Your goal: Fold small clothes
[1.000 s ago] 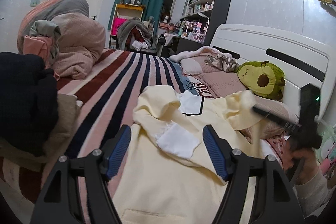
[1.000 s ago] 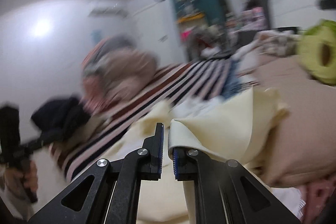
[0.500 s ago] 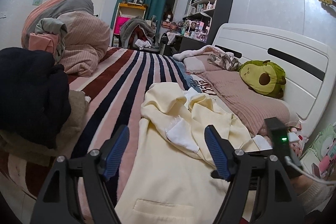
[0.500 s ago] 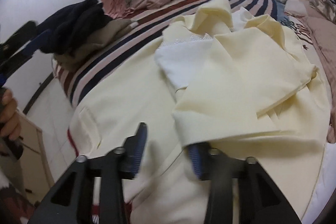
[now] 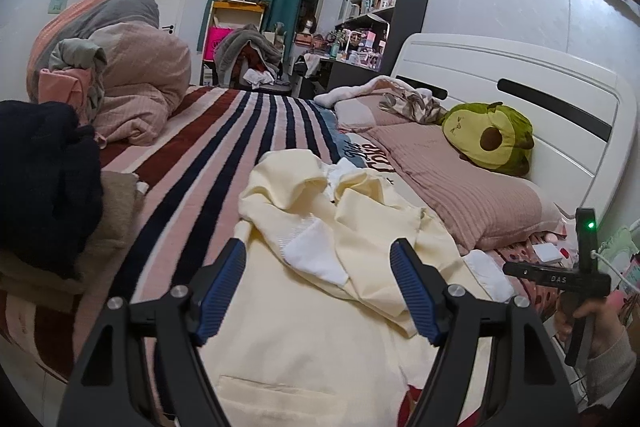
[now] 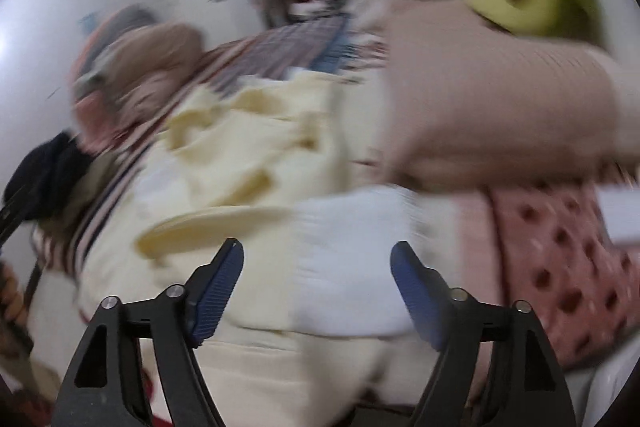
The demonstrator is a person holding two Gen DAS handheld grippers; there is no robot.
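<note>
A pale yellow garment (image 5: 320, 327) with white cuffs lies spread on the striped bed, both sleeves folded in over its body. My left gripper (image 5: 318, 291) is open and empty, hovering just above the garment's middle. The right gripper's handle (image 5: 576, 279) shows at the right edge of the left wrist view, held in a hand. The right wrist view is blurred: my right gripper (image 6: 318, 291) is open and empty over the garment (image 6: 248, 155), near a white cuff (image 6: 352, 251).
A striped blanket (image 5: 208, 155) covers the bed. A dark clothes pile (image 5: 44, 179) sits at the left, a rolled pink duvet (image 5: 132, 87) behind it. A pink pillow (image 5: 448, 183) and an avocado plush (image 5: 492, 139) lie by the white headboard (image 5: 520, 87).
My right gripper carried the right sleeve over the garment's body, opened and let it go, then drew back to the right. My left gripper stayed open and nearly still.
</note>
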